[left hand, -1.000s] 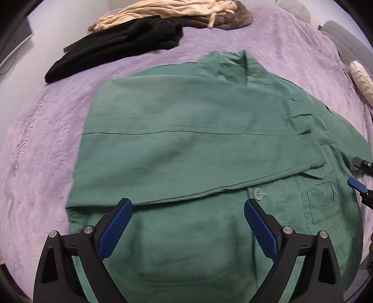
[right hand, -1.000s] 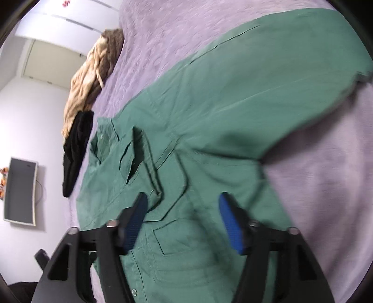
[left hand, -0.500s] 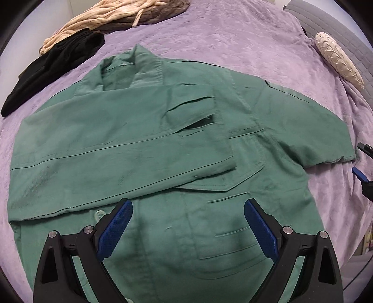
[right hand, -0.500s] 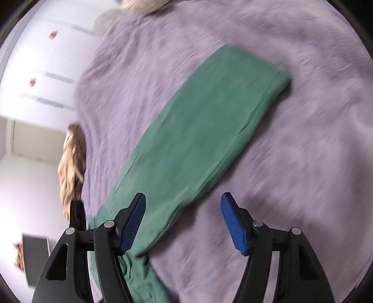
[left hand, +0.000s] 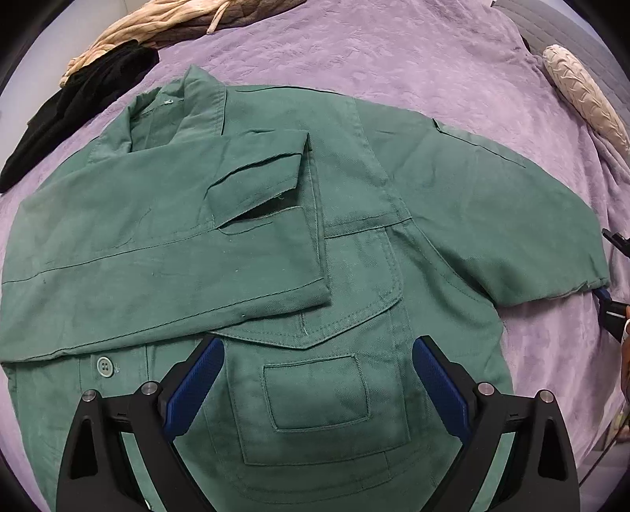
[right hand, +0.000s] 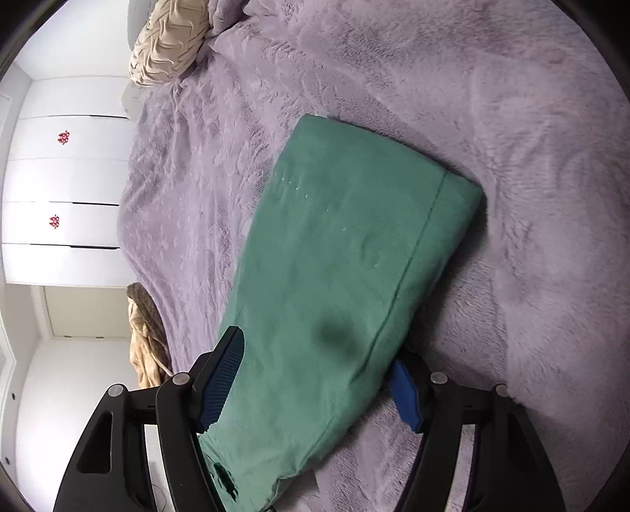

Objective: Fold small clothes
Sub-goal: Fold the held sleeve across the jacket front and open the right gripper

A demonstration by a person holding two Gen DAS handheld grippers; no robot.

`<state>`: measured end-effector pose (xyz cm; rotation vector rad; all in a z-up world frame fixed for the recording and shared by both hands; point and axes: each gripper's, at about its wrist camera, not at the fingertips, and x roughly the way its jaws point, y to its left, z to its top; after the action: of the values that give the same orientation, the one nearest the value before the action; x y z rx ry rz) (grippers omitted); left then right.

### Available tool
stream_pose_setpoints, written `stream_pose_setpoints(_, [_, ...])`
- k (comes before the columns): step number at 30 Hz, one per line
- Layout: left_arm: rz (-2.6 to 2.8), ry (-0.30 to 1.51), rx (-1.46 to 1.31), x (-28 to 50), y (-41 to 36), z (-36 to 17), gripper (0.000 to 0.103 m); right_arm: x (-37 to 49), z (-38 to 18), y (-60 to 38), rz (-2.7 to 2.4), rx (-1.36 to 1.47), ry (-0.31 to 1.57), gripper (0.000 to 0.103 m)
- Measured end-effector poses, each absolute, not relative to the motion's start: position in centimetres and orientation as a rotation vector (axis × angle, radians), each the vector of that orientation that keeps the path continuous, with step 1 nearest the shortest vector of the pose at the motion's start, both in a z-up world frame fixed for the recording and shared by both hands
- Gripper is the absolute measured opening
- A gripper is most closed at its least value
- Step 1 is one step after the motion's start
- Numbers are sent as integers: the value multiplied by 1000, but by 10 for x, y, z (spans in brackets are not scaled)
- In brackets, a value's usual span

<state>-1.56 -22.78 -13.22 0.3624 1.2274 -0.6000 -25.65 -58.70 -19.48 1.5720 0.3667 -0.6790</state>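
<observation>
- Left wrist view: green shirt [left hand: 354, 244] lies flat on the purple bed [left hand: 393, 51], one sleeve already folded across the chest, likely to square it up. Left gripper [left hand: 315, 388] hovers steeply over the chest pocket, released, nothing between its pads.
- Right wrist view: right gripper [right hand: 315, 384] straddles the unfolded sleeve [right hand: 346, 275], angled down, jaws opening, pads not pressing; probably lining up a grab.

Beneath your fingers a purple bedspread [left hand: 413, 59] carries the green shirt [left hand: 275, 256]; beyond them lie black [left hand: 71, 114] and beige garments [left hand: 165, 19], a cream cushion [left hand: 582, 94] right.
</observation>
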Motion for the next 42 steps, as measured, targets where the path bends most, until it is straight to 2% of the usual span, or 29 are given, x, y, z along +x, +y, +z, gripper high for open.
stream_pose_setpoints(3, [-594,1225,356,-15,-226,-132,97,-252,-193,-591,-667,1598,347,74])
stream_pose_setpoints(5, [-591,1225,346,-13,-223,-131,97,-246,-193,-593,-653,1618,347,69])
stream_pose_setpoints(6, [-589,1225,341,-11,-222,-130,97,-243,-193,-592,-642,1628,349,47])
stream_pose_setpoints(7, [-584,1223,336,-8,-219,-130,97,-240,-193,-591,-645,1632,370,14])
stream_pose_setpoints(8, [-577,1222,333,-3,-217,-130,97,-237,-191,-590,-660,1619,388,7])
stream_pose_setpoints(18, [-522,1193,290,28,-170,-121,97,-137,-101,-546,-393,1267,465,7])
stream_pose_setpoints(25, [-455,1162,237,57,-116,-119,97,-6,-38,-427,-62,910,611,7])
stream_pose_setpoints(28, [-414,1162,219,72,-85,-122,97,41,-41,-353,50,778,714,7])
stream_pose_setpoints(32, [-354,1172,198,90,-44,-129,97,87,-81,-265,142,714,869,7])
stream_pose_setpoints(37, [-307,1196,166,104,1,-136,97,102,-146,-234,26,740,1062,11])
stream_pose_setpoints(39, [-308,1189,168,105,13,-136,97,95,-150,-241,5,834,1047,32])
stream_pose_setpoints(40, [-308,1185,174,106,18,-136,97,88,-148,-245,-1,885,1017,56])
stream_pose_setpoints(41, [-309,1183,175,106,22,-136,97,80,-144,-250,-29,922,984,74])
stream_pose_setpoints(42, [-310,1182,173,107,26,-136,97,75,-140,-254,-74,944,956,75])
